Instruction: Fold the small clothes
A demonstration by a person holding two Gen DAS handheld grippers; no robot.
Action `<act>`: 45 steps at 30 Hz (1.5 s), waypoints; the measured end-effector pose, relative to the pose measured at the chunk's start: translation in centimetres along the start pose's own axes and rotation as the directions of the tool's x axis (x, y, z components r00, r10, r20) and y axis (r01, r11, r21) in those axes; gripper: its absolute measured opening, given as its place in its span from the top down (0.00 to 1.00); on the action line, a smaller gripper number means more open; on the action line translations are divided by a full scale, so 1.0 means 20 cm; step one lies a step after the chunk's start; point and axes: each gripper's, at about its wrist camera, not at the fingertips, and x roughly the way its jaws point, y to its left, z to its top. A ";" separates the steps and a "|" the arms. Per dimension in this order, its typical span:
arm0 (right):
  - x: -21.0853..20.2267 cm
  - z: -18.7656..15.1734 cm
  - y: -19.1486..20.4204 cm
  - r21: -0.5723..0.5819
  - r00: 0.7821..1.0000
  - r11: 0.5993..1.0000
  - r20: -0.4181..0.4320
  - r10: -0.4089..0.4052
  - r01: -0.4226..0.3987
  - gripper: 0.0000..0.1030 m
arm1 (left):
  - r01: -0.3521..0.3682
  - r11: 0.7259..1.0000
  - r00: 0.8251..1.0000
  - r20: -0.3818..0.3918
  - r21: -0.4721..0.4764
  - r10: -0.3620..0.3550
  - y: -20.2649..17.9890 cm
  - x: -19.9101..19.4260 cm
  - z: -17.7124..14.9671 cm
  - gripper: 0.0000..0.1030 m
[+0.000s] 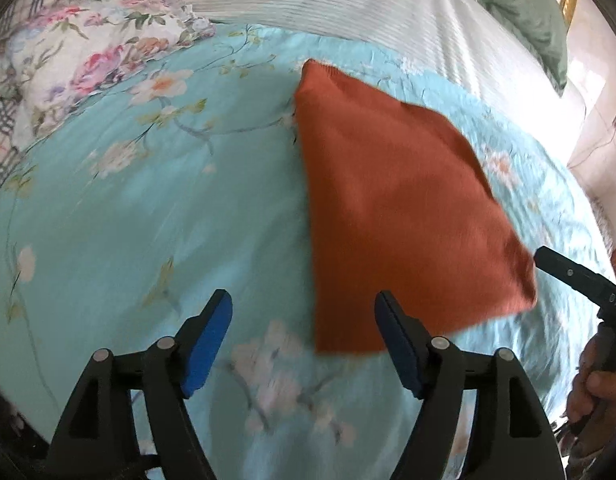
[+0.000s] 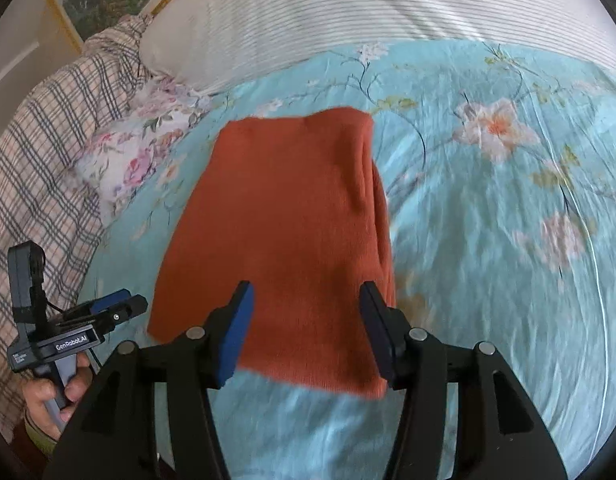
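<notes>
Rust-orange knit garment (image 2: 284,240) folded into a compact rectangle on the bed, both tools clear of it.

On the left, plaid cloth (image 2: 36,152) and a crumpled pink-floral white fabric (image 1: 96,52) bunched at the edge of the turquoise floral bedspread (image 1: 148,208). Left tool (image 1: 304,344) with blue-padded fingers (image 1: 206,344) spread apart, gripping nothing, poised just beside the garment's near left corner. Further right, garment lying flat, layered edge visible along its right side, looking neat and squared, so folding of this piece judged essentially finished. Right tool (image 2: 306,334) likewise spread wide and empty, hovering over the near edge. Left to do, by judgement: perhaps a final smoothing or setting aside; no other small clothes clearly visible. Striped white bedding (image 2: 368,4) behind.
</notes>
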 end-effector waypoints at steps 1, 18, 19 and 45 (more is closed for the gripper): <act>-0.01 -0.04 0.00 -0.009 1.000 1.000 -0.014 -0.003 0.003 0.46 | -0.013 1.000 1.000 -0.005 0.002 0.013 0.00 -0.01 -0.03 0.24; -0.16 -0.30 0.07 -0.147 0.993 0.989 -0.118 -0.015 -0.002 0.17 | -0.064 0.981 0.998 -0.009 0.183 0.067 -0.14 -0.16 -0.25 0.20; -0.17 -0.30 0.08 -0.156 0.993 0.988 -0.115 -0.017 -0.001 0.17 | -0.076 0.978 0.997 0.012 0.196 0.075 -0.16 -0.19 -0.24 0.20; -0.16 -0.13 0.07 -0.175 0.998 0.985 -0.068 -0.017 0.005 0.11 | -0.287 0.913 0.956 0.151 0.290 0.252 -0.37 -0.23 -0.03 0.18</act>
